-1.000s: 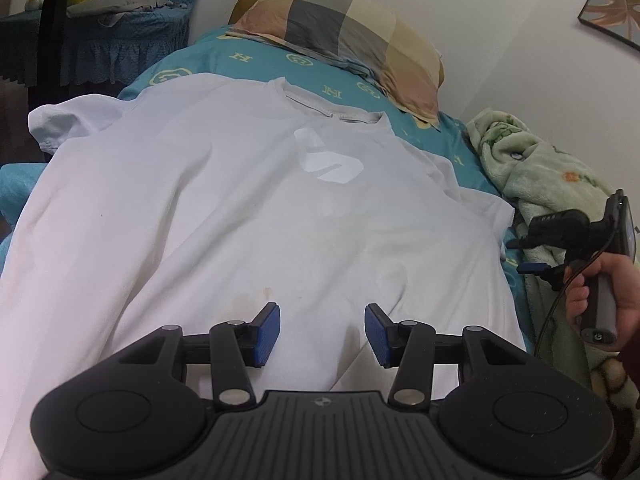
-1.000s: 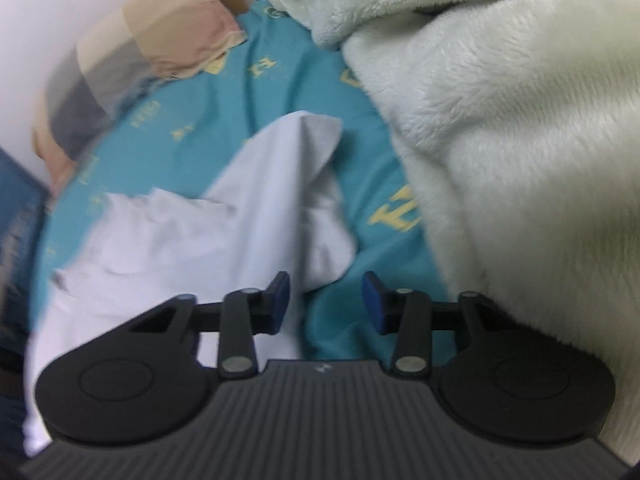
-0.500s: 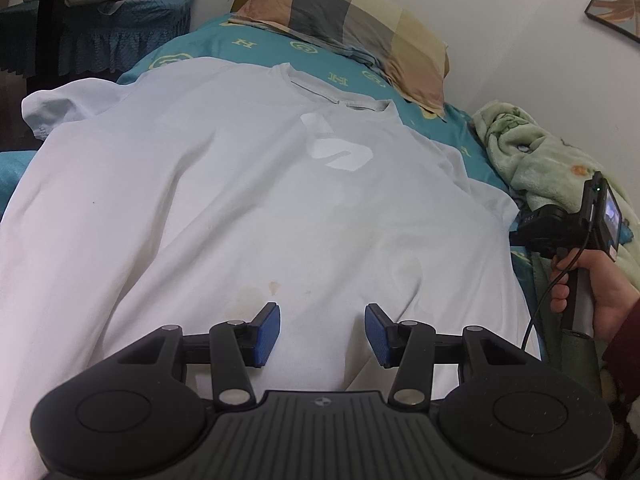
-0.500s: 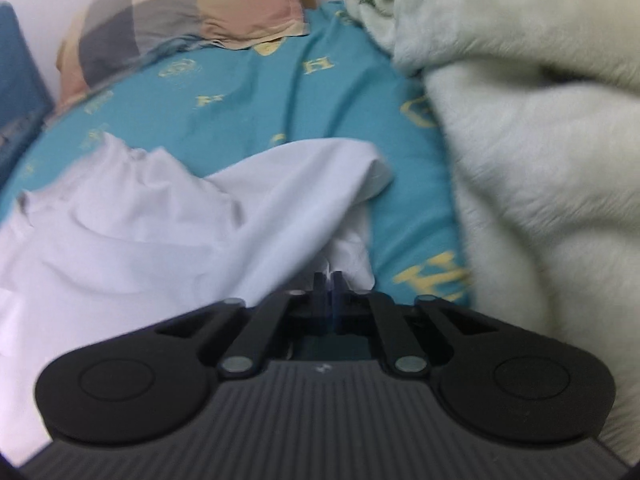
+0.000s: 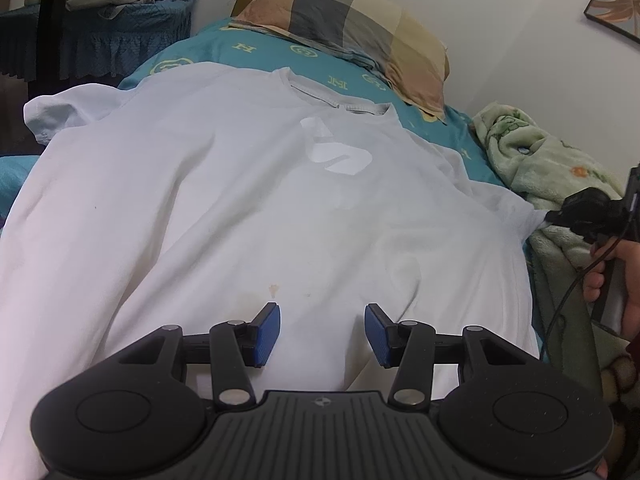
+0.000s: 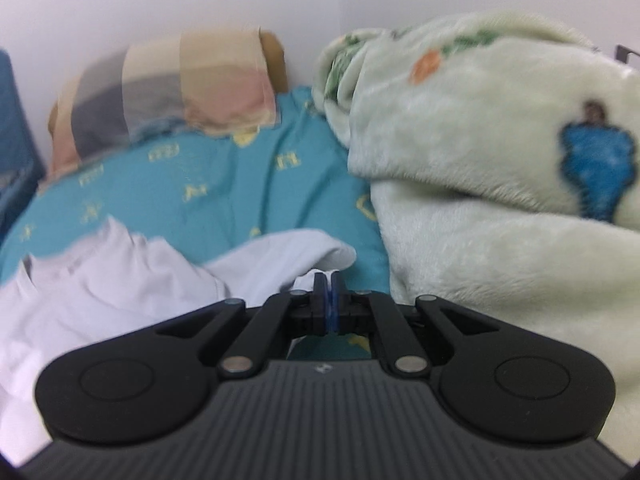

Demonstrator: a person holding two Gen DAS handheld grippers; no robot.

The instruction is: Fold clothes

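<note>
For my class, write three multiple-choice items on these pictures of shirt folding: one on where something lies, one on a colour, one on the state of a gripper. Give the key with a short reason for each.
1. Where is the checked pillow?
A. at the head of the bed, beyond the shirt's collar
B. on top of the shirt
C. on the floor

2. What colour is the T-shirt?
A. red
B. white
C. black

3. How is the right gripper?
A. wide open
B. out of view
C. shut on the shirt's sleeve

Key: 1 A, it lies past the collar by the wall. 2 B, the cloth is white. 3 C, its pads meet with white cloth pinched between them.
</note>
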